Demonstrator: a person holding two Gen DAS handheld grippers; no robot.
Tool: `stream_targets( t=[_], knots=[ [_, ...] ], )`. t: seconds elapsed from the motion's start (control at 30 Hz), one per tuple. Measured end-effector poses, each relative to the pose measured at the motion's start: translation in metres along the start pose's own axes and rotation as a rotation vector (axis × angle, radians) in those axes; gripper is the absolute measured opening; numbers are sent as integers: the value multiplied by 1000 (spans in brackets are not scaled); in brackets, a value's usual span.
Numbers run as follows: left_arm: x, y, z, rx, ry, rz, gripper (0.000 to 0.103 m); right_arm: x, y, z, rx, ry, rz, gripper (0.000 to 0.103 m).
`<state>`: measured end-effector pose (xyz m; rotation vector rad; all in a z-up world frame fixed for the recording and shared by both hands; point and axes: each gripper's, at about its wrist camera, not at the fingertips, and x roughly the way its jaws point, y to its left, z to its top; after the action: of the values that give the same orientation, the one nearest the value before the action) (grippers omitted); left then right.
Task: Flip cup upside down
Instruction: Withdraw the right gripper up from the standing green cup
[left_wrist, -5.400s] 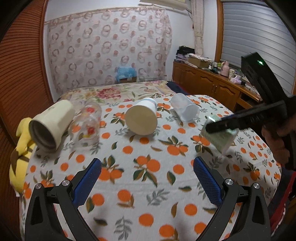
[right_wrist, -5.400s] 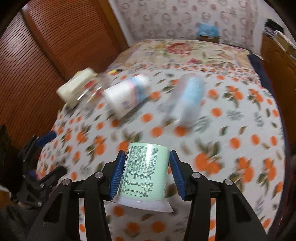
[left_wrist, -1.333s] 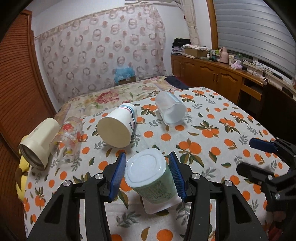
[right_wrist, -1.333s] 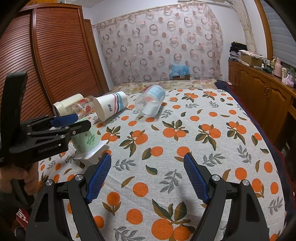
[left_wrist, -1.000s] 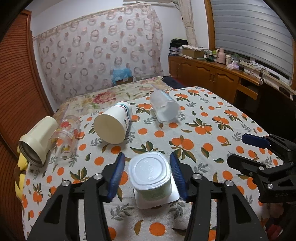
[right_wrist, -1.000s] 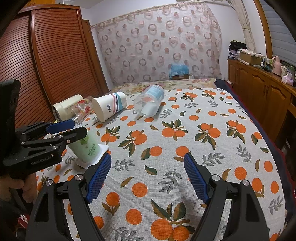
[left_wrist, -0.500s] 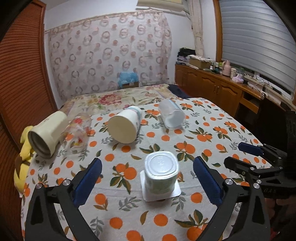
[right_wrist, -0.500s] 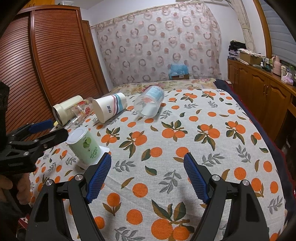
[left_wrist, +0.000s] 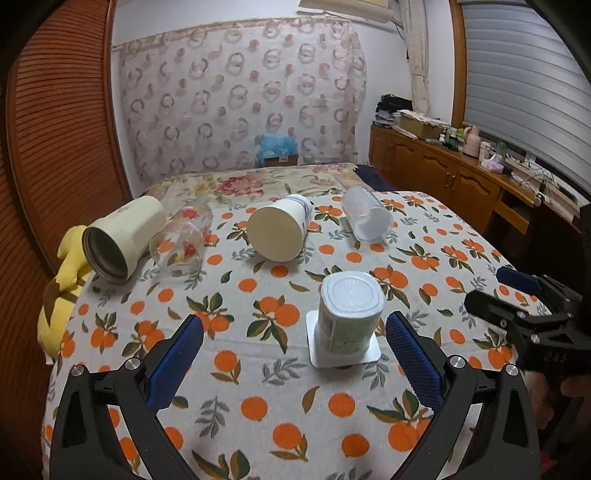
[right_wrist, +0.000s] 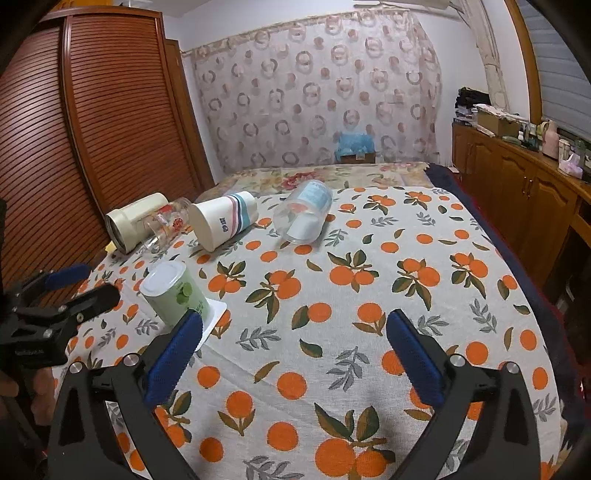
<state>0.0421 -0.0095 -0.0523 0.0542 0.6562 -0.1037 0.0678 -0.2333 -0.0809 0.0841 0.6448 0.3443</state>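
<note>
A pale green yogurt cup stands upside down on the orange-print tablecloth, its wide white rim flat on the cloth. It also shows in the right wrist view. My left gripper is open and empty, just behind the cup, not touching it. My right gripper is open and empty over bare cloth, right of the cup. Each gripper shows in the other's view, the right one and the left one.
Several cups lie on their sides at the back: a cream mug, a printed glass, a striped paper cup, a frosted plastic cup. A yellow plush hangs at the left edge. A wooden sideboard stands right.
My left gripper let go of the green cup, opened wide and drew back. The cup now stands upside down on its own. The right gripper has stayed open and still.
</note>
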Motion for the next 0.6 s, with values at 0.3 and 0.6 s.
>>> stream_targets(
  t=[0.3,0.6],
  knots=[
    [-23,12,0,-48,-52,28,95,-21,14,14,-12,-56,-4,100],
    [-61,14,11,-49,-148,71,95,-60,36,26,-63,-159,-18,100]
  ],
)
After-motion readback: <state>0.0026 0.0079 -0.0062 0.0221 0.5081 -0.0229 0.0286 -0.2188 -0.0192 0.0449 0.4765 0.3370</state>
